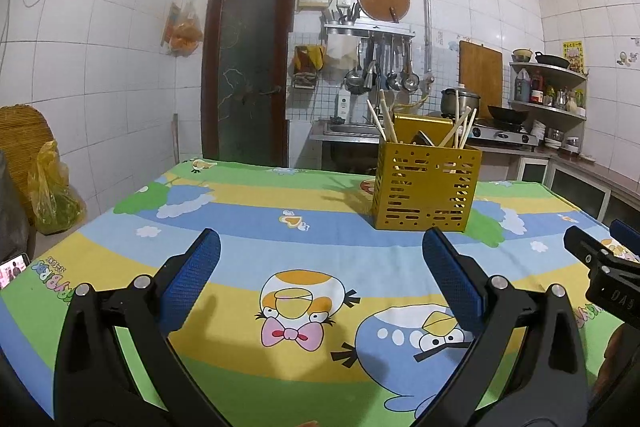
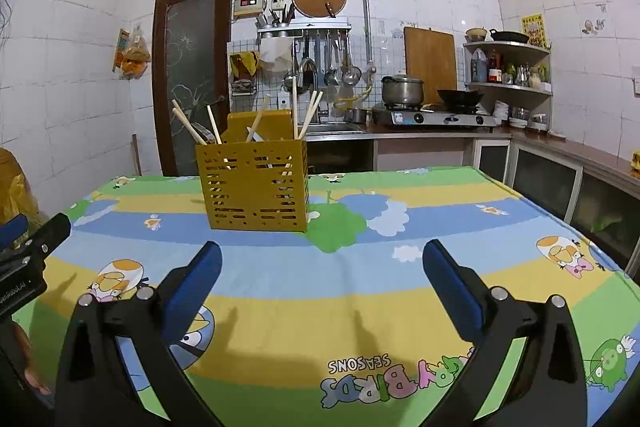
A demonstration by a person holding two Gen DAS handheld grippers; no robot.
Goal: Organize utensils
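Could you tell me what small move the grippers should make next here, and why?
Probably bring the right gripper forward toward the yellow holder. Both it and the left gripper hang open and empty over the tablecloth, no loose utensils lie on it, and the chopsticks lean scattered in the holder, which stands a little nearer the right gripper's centre line.

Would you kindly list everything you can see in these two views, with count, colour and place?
Utensil holder: one, yellow, perforated, standing on the table.
Chopsticks: several, pale wood, upright in the holder.
Tablecloth: one, cartoon-printed green, blue and yellow, covering the table.
Pot: one, silver, on the stove behind.
Wok: one, black, on the stove.
Cutting board: one, brown, leaning on the wall.
Left gripper: one, black with blue pads, open above the cloth.
Right gripper: one, same colours, open.
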